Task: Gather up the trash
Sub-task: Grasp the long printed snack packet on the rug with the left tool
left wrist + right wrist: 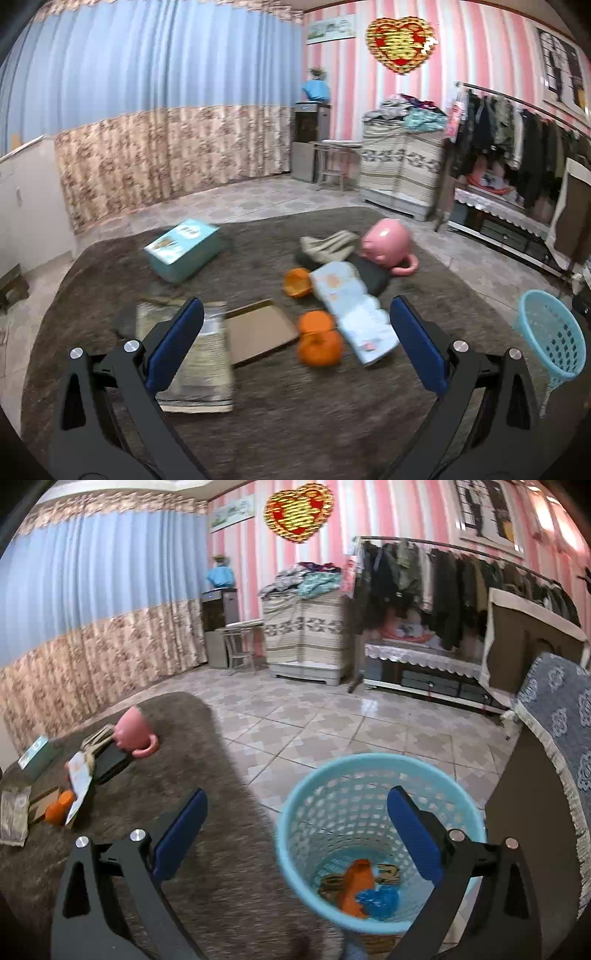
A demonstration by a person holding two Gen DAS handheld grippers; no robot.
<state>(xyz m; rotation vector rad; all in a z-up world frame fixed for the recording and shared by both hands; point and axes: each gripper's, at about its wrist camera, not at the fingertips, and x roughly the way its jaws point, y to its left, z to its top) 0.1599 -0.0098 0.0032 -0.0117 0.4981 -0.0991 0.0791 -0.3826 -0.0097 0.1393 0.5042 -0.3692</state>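
While your right tongs point(295, 830) gape empty over the perforated plastic basket point(380, 771), crumpled wrappers point(364, 886) lie inside. Your left tongs point(295, 343) spread above the fuzzy brown rug point(295, 424).

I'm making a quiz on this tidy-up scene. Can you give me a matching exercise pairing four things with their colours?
Things:
1. basket
2. piggy bank
3. box
4. gripper pads

Colours:
A. pink
B. dark blue
C. teal
D. light blue mesh

Pairs: 1-D, 2-A, 3-C, 4-B
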